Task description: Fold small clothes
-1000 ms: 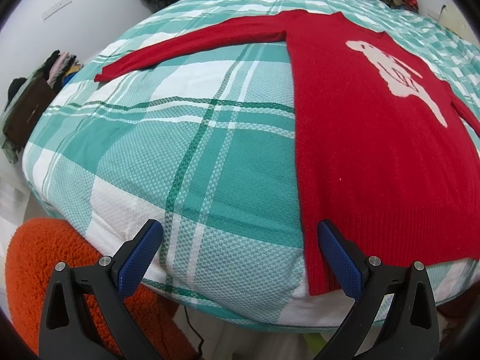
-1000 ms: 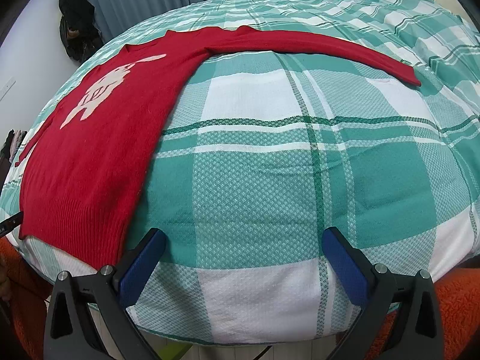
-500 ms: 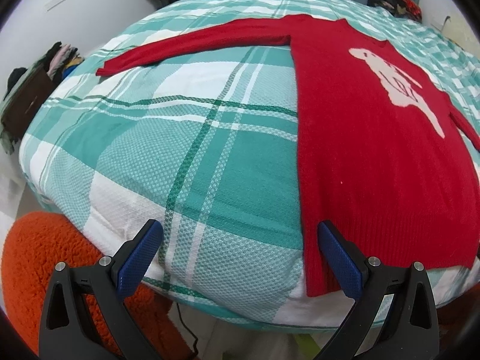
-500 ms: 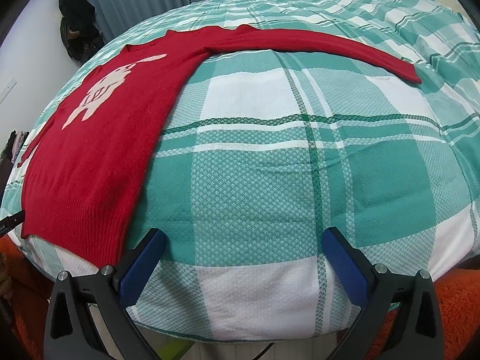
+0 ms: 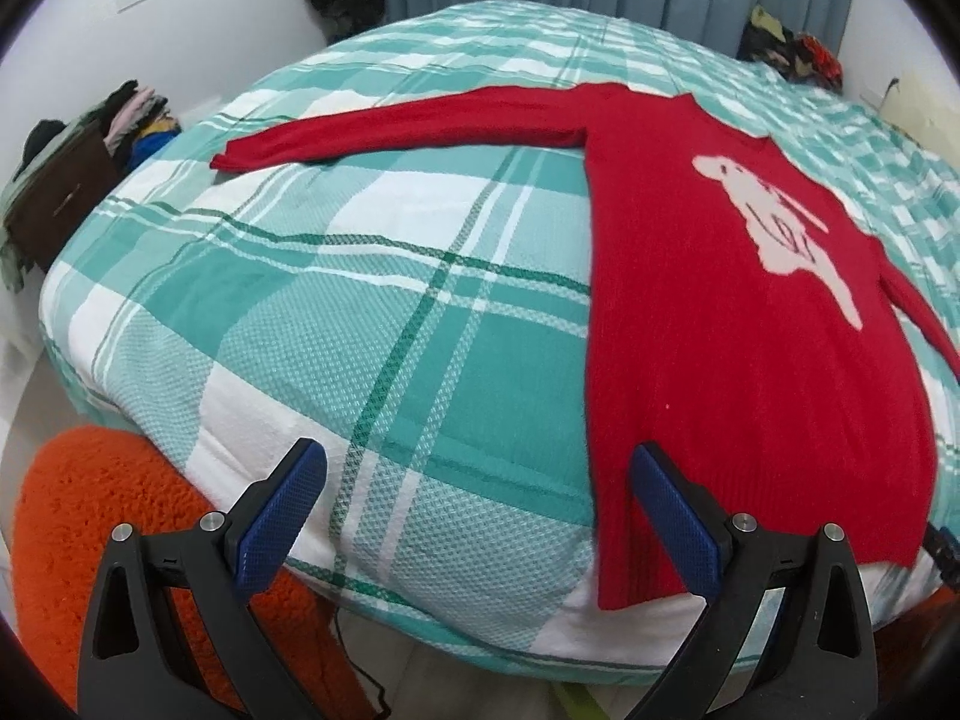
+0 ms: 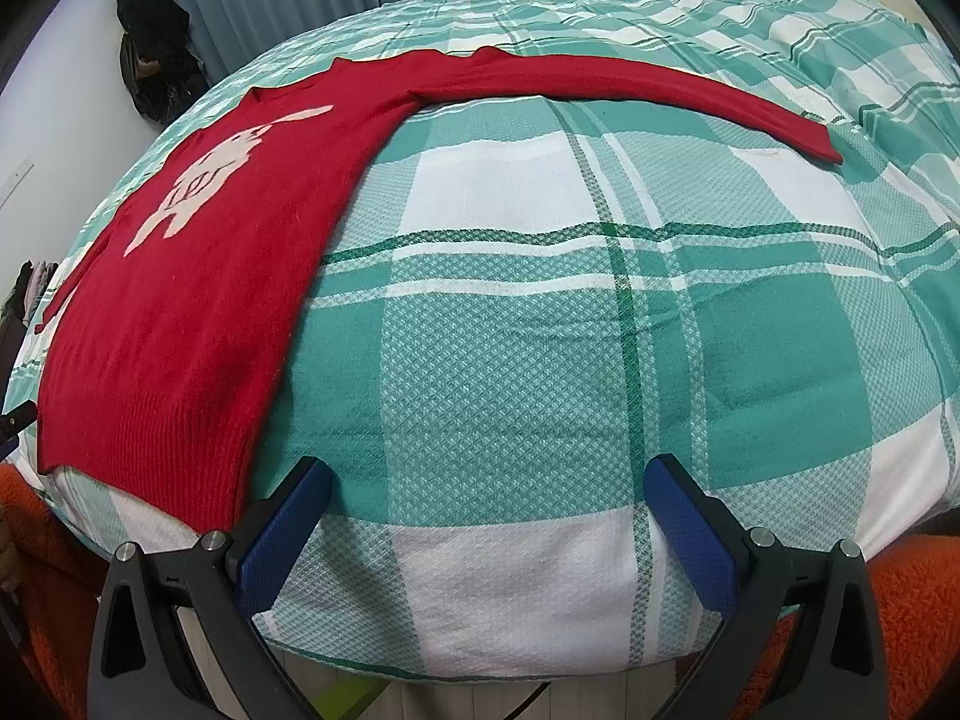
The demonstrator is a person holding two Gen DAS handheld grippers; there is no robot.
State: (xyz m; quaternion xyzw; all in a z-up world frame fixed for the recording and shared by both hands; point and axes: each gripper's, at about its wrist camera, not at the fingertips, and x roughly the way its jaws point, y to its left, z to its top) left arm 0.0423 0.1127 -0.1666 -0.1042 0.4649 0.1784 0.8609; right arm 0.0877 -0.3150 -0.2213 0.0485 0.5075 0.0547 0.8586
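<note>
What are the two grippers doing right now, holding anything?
Left gripper: open, holding nothing, near the red sweater hem.
Right gripper: open, empty, over the bed.

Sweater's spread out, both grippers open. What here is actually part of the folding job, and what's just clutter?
Job:
red sweater
left gripper
right gripper
plaid bedspread, the work surface

Clutter:
clothes pile by the wall
dark bag at the curtain
orange fleece below the bed edge

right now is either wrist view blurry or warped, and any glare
Left wrist view: strong fisheye bulge on the green plaid bedspread, red knit sweater slightly soft. Right wrist view: same bulge, sharper weave; dark vignette corners in both, no glare.
</note>
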